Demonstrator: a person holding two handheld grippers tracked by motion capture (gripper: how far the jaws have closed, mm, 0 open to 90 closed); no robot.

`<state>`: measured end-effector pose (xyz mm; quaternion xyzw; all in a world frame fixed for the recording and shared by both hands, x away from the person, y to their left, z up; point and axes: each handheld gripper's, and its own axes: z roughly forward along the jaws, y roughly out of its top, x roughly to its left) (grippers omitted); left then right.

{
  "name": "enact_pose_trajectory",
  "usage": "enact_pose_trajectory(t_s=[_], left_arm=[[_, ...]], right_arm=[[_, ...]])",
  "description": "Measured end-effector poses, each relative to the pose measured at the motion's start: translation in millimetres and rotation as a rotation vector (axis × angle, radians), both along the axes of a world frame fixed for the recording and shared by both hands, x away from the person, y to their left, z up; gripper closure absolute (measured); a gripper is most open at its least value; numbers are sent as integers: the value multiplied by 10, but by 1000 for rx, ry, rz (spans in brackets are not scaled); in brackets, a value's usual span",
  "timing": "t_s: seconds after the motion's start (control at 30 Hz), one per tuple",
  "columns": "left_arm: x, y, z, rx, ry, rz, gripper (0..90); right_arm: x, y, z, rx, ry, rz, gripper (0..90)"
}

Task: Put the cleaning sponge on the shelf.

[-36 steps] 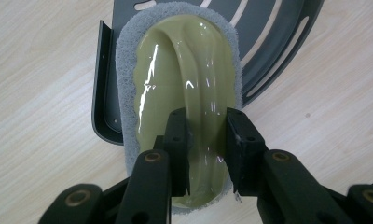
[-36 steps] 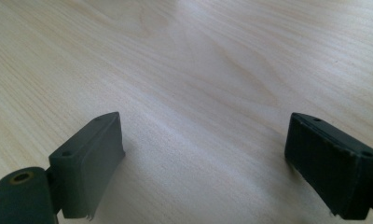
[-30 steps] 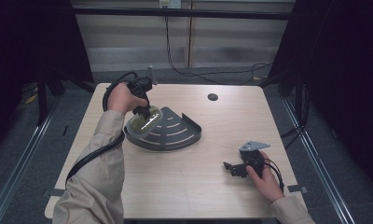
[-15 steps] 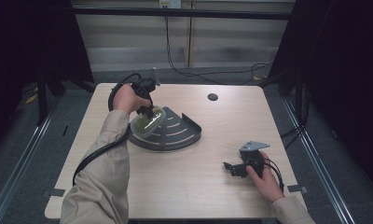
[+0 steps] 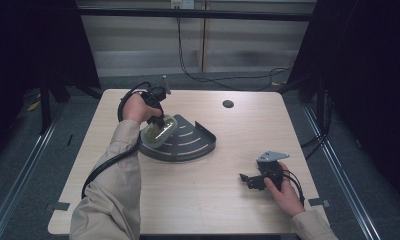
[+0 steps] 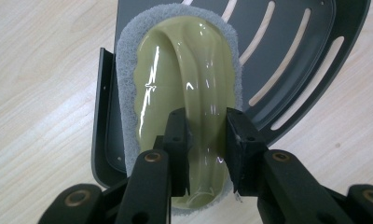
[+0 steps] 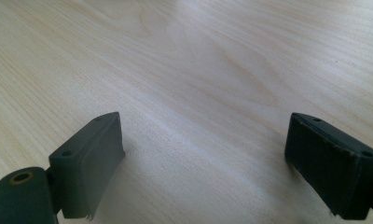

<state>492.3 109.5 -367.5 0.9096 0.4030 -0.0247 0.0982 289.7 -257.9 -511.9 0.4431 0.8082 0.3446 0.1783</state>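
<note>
**Scrub pad held over the corner rack**

The left gripper (image 6: 207,135) is clenched on the raised handle of the yellow-green scrub pad (image 6: 184,88), holding it over the left end of the dark slotted rack (image 5: 188,142), toward the surface's far left corner. The right gripper (image 5: 249,181), jaws spread wide with nothing between them, rests near the right front corner of the surface (image 5: 203,200).

I am working in what looks like a lab or recording booth. My light wooden counter (image 5: 198,195) stands alone on a grey floor (image 5: 28,165). Black curtains (image 5: 33,45) hang to either side of the counter, and a pale panelled wall (image 5: 138,45) rises behind it. Black cables (image 5: 188,55) run down that wall from an outlet (image 5: 182,4) above the counter's far edge. Metal floor rails (image 5: 23,155) run along both sides of the counter.
</note>
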Motion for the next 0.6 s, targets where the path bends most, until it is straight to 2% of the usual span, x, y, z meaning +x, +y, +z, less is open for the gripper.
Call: enact_pose_trajectory(t_s=[0.6], left_arm=[[59,2,-203,2,-1,3,720]], right_arm=[[0,1,-2,1,-3,0,111]])
